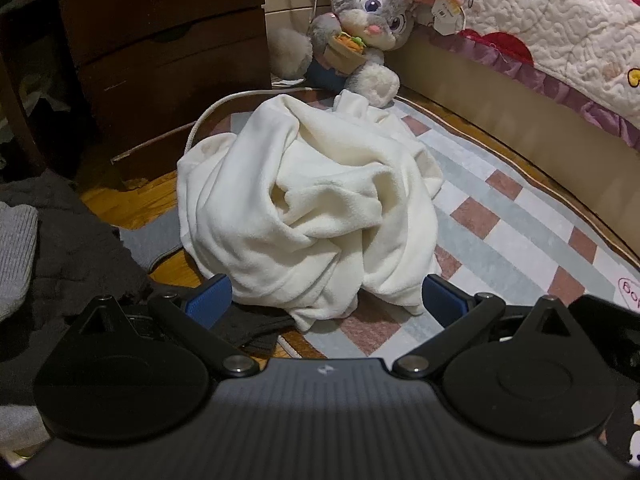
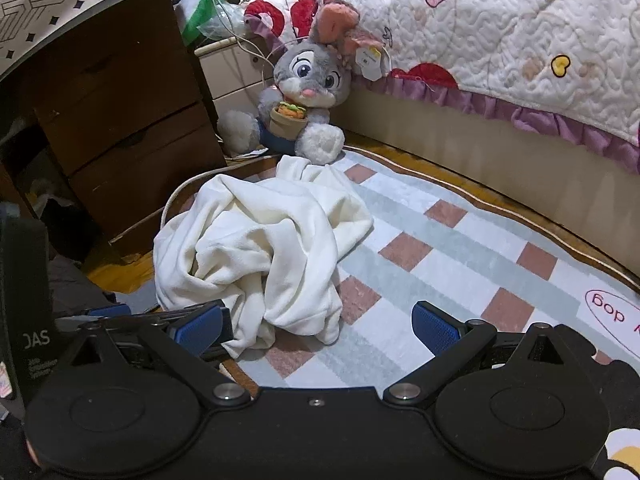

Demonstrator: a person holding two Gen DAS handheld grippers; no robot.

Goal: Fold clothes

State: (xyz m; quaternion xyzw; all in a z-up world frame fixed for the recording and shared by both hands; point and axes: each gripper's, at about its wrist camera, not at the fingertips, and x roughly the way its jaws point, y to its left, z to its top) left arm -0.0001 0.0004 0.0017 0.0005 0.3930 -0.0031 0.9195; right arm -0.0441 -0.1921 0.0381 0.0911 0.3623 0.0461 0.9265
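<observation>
A crumpled cream-white garment (image 1: 304,208) lies in a heap on the checked rug (image 1: 500,216), partly over the wooden floor. My left gripper (image 1: 326,300) is open, its blue pads (image 1: 208,300) on either side of the heap's near edge; whether they touch the cloth I cannot tell. In the right wrist view the same garment (image 2: 260,248) sits ahead and to the left. My right gripper (image 2: 316,328) is open too, its left pad (image 2: 196,330) close against the garment's near fold and its right pad over the bare rug (image 2: 460,240).
A grey plush rabbit (image 1: 360,36) (image 2: 304,92) sits just behind the garment. Dark wooden drawers (image 1: 168,60) stand at the left and a bed with a quilted cover (image 2: 500,40) at the right. Dark and grey clothes (image 1: 60,248) lie at the near left. A white cable (image 1: 208,116) runs past the heap.
</observation>
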